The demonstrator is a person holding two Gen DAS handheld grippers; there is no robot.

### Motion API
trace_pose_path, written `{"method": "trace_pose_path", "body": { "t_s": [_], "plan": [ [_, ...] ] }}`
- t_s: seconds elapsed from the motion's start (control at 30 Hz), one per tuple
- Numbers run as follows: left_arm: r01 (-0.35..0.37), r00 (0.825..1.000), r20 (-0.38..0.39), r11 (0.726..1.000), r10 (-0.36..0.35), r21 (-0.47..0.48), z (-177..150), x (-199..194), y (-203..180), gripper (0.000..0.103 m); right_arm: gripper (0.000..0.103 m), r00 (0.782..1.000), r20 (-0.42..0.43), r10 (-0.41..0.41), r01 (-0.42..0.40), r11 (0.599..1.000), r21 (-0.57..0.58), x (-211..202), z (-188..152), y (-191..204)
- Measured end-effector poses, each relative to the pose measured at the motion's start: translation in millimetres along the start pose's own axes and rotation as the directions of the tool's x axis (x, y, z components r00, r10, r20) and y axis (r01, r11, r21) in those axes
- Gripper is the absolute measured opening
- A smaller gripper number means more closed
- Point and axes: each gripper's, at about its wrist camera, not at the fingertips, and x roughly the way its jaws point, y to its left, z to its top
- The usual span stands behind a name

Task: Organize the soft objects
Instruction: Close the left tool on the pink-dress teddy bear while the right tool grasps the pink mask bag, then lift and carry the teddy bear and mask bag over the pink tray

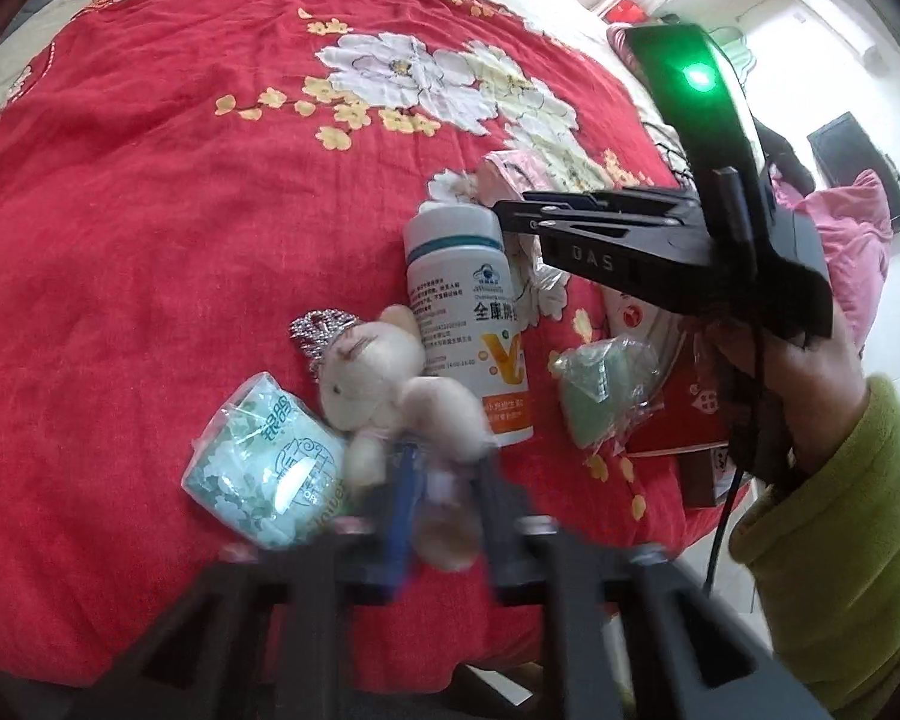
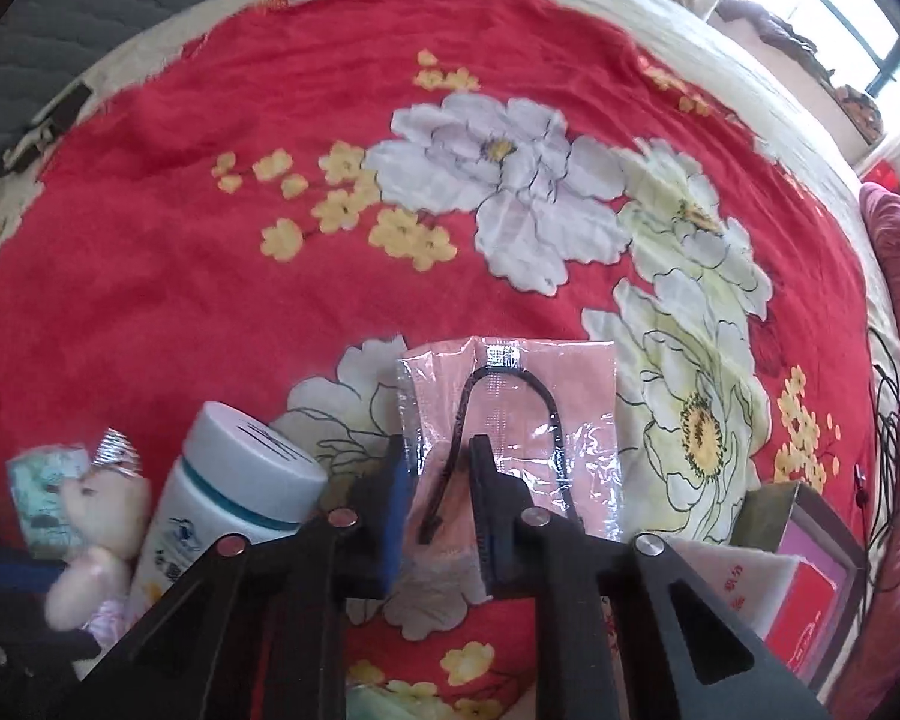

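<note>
Where both hand-held grippers clamp: left [image 1: 444, 480] on cream plush bear [image 1: 390, 390], right [image 2: 444, 480] on pink plastic-wrapped packet [image 2: 510, 414].

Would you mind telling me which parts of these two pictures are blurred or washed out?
Left wrist view: the left hand-held gripper and the plush toy it pinches are motion-smeared, and the room at upper right is overexposed. Right wrist view: mostly sharp, though the window is blown out and the pink packet film glares.
</note>
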Motion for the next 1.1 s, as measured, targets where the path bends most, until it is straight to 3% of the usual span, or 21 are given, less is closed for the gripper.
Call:
{"method": "trace_pose_path", "body": {
  "t_s": [0.13, 0.3, 0.83, 1.1],
  "plan": [
    [-0.019, 1.000, 0.018, 1.000, 0.019, 0.024, 0, -5, -5, 0.008, 0.015, 0.995, 0.066, 0.077, -0.082, 0.994, 0.077, -20, -6, -8],
    [-0.015, 0.999, 0.050, 0.999, 0.014, 0.028, -2, -16, -9, 0.007, 0.014, 0.987, 0.137, 0.089, -0.105, 0.988, 0.115, -47, -16, -11],
    [-0.070, 0.978, 0.205, 0.989, 0.042, 0.129, 6, -75, -56, 0.006, 0.014, 0.952, 0.295, 0.079, -0.133, 0.977, 0.167, -133, -43, -22],
    [-0.092, 0.969, 0.244, 0.979, 0.046, 0.183, 3, -91, -85, 0.006, 0.014, 0.936, 0.348, 0.053, -0.117, 0.980, 0.164, -174, -62, -26]
  ]
}}
